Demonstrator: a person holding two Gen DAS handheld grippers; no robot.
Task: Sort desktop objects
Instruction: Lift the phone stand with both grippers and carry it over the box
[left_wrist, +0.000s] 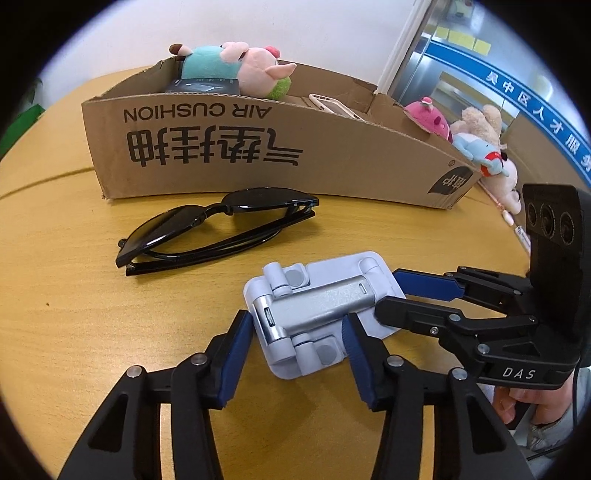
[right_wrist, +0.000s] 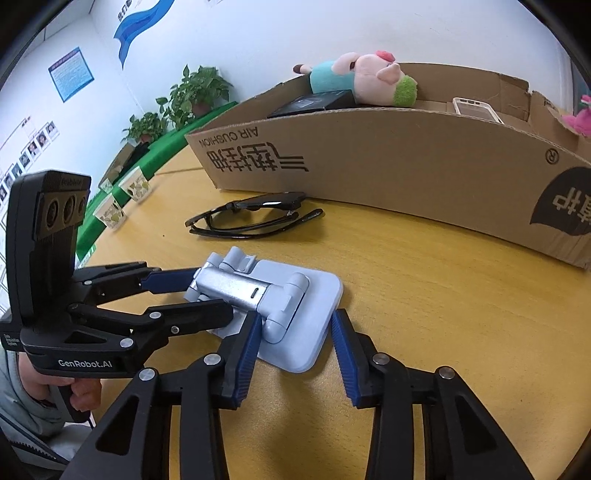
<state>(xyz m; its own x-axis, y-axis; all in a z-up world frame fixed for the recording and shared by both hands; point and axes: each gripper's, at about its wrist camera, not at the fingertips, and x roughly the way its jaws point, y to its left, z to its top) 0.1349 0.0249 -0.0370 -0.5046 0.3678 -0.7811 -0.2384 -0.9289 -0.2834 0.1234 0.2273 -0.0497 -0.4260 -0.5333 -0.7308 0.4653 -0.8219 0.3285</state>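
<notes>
Table (left_wrist: 74, 314): looking like light wood veneer, smooth, catching a soft sheen.
Phone stand (left_wrist: 317, 314), lying between the left gripper's (left_wrist: 297, 332) blue pads: showing matt pale plastic with a brushed metal arm.
Gripper pads (right_wrist: 247, 350): appearing as ribbed blue rubber (frames showing black matt plastic with small metal pins).
Sunglasses (left_wrist: 214, 229), beyond the stand: gleaming in glossy black plastic.
Box (left_wrist: 258, 155), farther off: showing rough brown corrugated cardboard, torn at the rim.
Pig toy (left_wrist: 240, 70): looking like soft plush cloth.
</notes>
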